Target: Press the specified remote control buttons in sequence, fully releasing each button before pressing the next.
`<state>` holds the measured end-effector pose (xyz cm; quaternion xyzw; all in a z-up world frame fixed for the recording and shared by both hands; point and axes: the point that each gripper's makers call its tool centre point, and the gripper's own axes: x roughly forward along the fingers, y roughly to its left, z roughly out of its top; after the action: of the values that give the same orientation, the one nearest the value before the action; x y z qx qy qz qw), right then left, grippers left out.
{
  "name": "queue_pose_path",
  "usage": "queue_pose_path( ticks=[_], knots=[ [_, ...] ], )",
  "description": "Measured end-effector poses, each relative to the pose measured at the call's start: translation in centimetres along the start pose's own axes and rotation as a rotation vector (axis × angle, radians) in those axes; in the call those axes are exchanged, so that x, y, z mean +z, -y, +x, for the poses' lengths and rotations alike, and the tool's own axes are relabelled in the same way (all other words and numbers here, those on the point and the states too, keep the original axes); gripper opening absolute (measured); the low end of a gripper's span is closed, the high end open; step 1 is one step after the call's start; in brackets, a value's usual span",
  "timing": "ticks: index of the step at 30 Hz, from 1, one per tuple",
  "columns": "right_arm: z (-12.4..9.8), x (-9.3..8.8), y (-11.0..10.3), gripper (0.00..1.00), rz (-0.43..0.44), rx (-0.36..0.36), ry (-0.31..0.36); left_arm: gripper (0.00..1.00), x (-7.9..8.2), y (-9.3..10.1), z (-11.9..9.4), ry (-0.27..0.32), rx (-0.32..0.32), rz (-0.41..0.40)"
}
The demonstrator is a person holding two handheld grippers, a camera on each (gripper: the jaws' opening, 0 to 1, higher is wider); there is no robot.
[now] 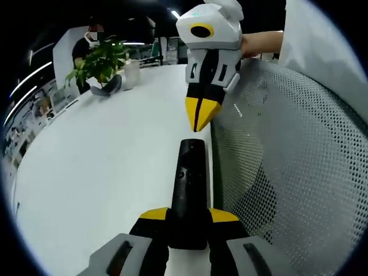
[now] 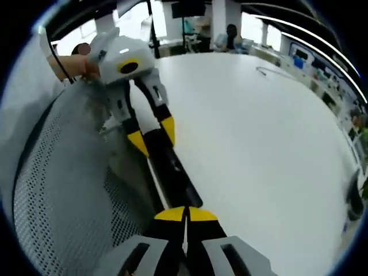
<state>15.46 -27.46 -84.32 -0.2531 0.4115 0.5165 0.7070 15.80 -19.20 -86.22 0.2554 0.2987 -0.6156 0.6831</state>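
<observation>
Between left tongs (image 1: 188, 221), slim black remote (image 1: 188, 190); right tongs (image 1: 201, 118) pinched.

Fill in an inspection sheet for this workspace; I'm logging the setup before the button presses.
Surface: white table, mostly bare.
Job's things: black remote lying at the table edge, beside a mesh chair back.
Clutter: potted plant at the far side.
Grippers: left tongs clamp the remote's near end; right tongs shut, tips poised at its far end.
Cables: thin cable on the far table.
Surroundings: office, ceiling lights, people in the background.
</observation>
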Motion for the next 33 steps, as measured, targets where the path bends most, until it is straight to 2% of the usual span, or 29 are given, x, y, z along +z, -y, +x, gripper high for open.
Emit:
queue_pose_path(
  ticks=[7, 11, 15, 21, 25, 28, 30, 33],
  knots=[
    [0.6, 0.3, 0.4, 0.00, -0.024, 0.017, -0.026, 0.24, 0.0, 0.2, 0.0, 0.010, 0.002, 0.003],
    [1.3, -0.4, 0.1, 0.00, -0.077, 0.032, -0.087, 0.24, 0.0, 0.2, 0.0, 0.017, 0.000, 0.005],
    [1.1, -0.3, 0.1, 0.00, -0.103, 0.028, -0.108, 0.24, -0.1, 0.2, -0.1, 0.037, 0.001, -0.002],
    [1.3, -0.3, 0.1, 0.00, -0.206, 0.036, -0.245, 0.24, -0.1, 0.3, -0.1, 0.044, 0.000, 0.000],
    [1.5, -0.4, 0.3, 0.00, -0.155, 0.071, -0.336, 0.24, -0.1, 0.3, -0.1, 0.044, -0.002, 0.011],
    [1.6, -0.4, 0.3, 0.00, -0.089, 0.106, -0.372, 0.24, -0.1, 0.3, -0.1, 0.047, -0.005, 0.013],
    [1.5, -0.3, 0.4, 0.00, -0.016, 0.113, -0.365, 0.24, -0.1, 0.3, -0.1, 0.047, -0.006, 0.015],
    [1.4, -0.3, 0.5, 0.00, 0.043, 0.100, -0.303, 0.24, -0.1, 0.4, -0.1, 0.048, -0.007, 0.015]
  ],
)
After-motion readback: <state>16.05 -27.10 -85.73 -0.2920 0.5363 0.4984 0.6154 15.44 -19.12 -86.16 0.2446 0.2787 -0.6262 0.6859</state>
